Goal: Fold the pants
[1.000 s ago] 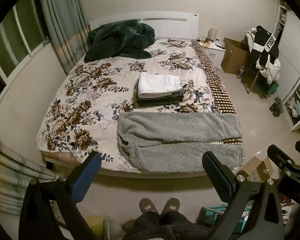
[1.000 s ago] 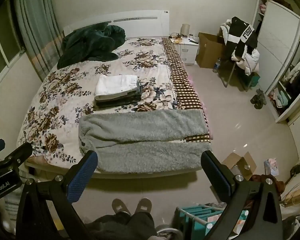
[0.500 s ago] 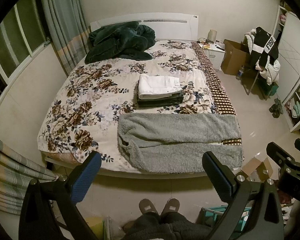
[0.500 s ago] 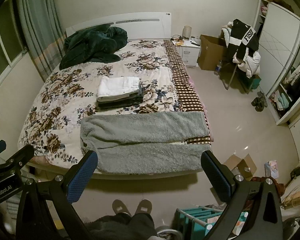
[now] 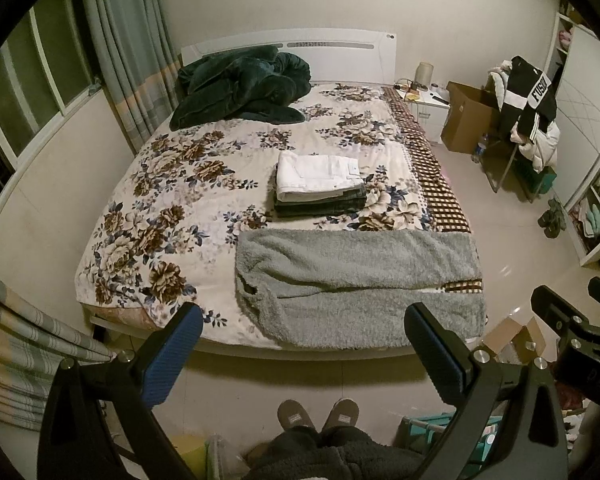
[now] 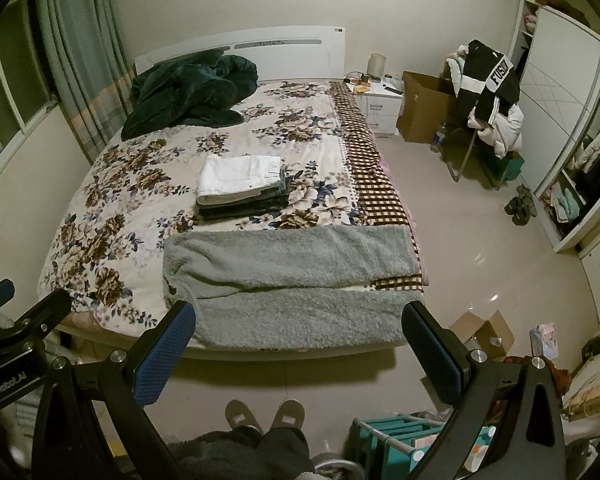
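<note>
Both grippers, left gripper [image 5: 302,354] and right gripper [image 6: 298,350], hover wide-fingered and empty before the fuzzy grey fleece pants [image 5: 356,280], lying crosswise along the bed's [image 5: 172,216] foot, about equally near.

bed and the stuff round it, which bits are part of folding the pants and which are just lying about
Part of the job:
- grey fleece pants, spread flat across the foot of the bed
- stack of folded clothes, white pair on top
- left gripper and right gripper, both open and empty

Just lying about:
- dark green blanket
- cardboard box
- jackets on the chair
- slippers
</note>
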`<state>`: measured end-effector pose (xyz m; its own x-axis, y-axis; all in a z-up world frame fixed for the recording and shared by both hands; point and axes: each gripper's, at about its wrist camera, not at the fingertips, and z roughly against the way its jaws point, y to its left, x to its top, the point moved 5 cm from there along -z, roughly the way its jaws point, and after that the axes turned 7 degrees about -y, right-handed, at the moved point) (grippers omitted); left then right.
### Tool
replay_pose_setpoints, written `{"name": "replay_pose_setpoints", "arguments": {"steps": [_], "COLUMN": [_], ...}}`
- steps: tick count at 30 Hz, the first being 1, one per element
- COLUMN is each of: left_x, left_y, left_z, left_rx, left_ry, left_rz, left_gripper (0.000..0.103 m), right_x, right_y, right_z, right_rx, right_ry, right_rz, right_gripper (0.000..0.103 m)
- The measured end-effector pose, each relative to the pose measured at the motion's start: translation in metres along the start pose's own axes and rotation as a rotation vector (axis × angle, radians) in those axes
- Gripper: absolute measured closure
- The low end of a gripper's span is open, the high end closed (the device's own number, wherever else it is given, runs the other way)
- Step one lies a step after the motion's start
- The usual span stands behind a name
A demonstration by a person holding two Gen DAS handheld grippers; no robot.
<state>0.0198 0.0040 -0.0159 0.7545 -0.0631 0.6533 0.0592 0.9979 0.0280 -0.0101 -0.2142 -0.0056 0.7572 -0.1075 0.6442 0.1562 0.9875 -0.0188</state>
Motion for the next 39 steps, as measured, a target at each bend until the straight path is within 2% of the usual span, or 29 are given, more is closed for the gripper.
{"name": "replay_pose_setpoints", "arguments": {"steps": [39], "left_x": [0.003], "left_y": [0.0], "left_z": [0.002], "left_rx": [0.002], "left_ry": [-0.011], "left_rz": [0.003], "left_gripper": [0.0], "right_x": [0.003], "right_y": [0.026], "right_z": [0.003], "right_rx": [0.017], "right_ry": [-0.003], "right_rz": [0.006], "right_gripper": [0.0]}}
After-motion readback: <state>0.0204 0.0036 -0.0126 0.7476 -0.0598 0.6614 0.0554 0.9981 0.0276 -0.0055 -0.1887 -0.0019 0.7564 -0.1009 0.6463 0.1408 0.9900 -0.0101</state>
